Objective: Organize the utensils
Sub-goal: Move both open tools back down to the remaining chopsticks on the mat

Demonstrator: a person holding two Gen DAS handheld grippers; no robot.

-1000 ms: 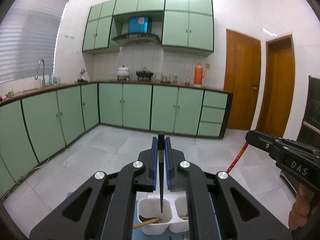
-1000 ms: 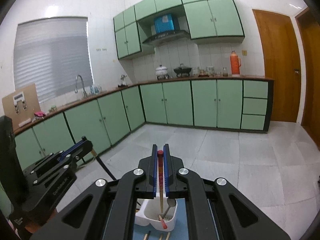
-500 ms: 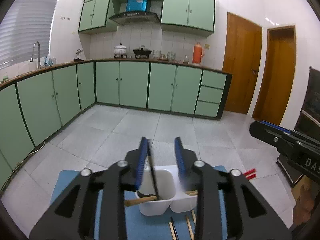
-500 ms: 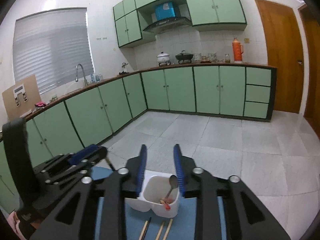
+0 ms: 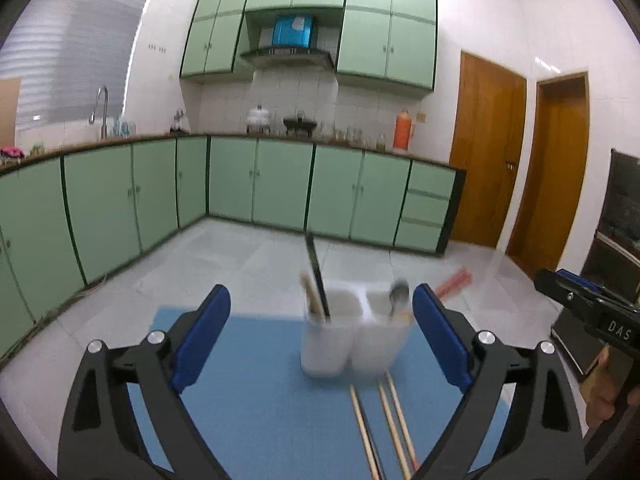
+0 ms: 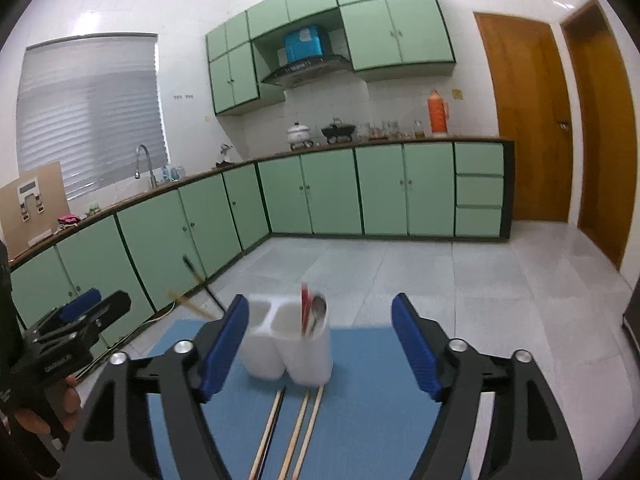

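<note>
A white two-compartment utensil holder [image 5: 352, 344] stands on a blue mat [image 5: 256, 412]. In the left wrist view its left cup holds a black chopstick [image 5: 316, 276] and a wooden piece; its right cup holds a metal spoon [image 5: 398, 296] and red chopsticks. The holder also shows in the right wrist view [image 6: 288, 344], with the red chopsticks [image 6: 306, 308] and the spoon. Several wooden chopsticks [image 5: 384, 424] lie on the mat in front of it, also in the right wrist view [image 6: 296, 432]. My left gripper [image 5: 320, 340] is open and empty. My right gripper [image 6: 320, 344] is open and empty.
The mat lies on a table above a tiled floor [image 6: 400, 264]. Green cabinets [image 5: 280, 188] line the far walls. Wooden doors [image 5: 488, 152] stand at the right. My right gripper shows at the right edge of the left wrist view [image 5: 588, 308].
Both grippers were shut on chopsticks over the holder. Both opened, the black and red chopsticks dropped into the cups, and both grippers drew back and down.
</note>
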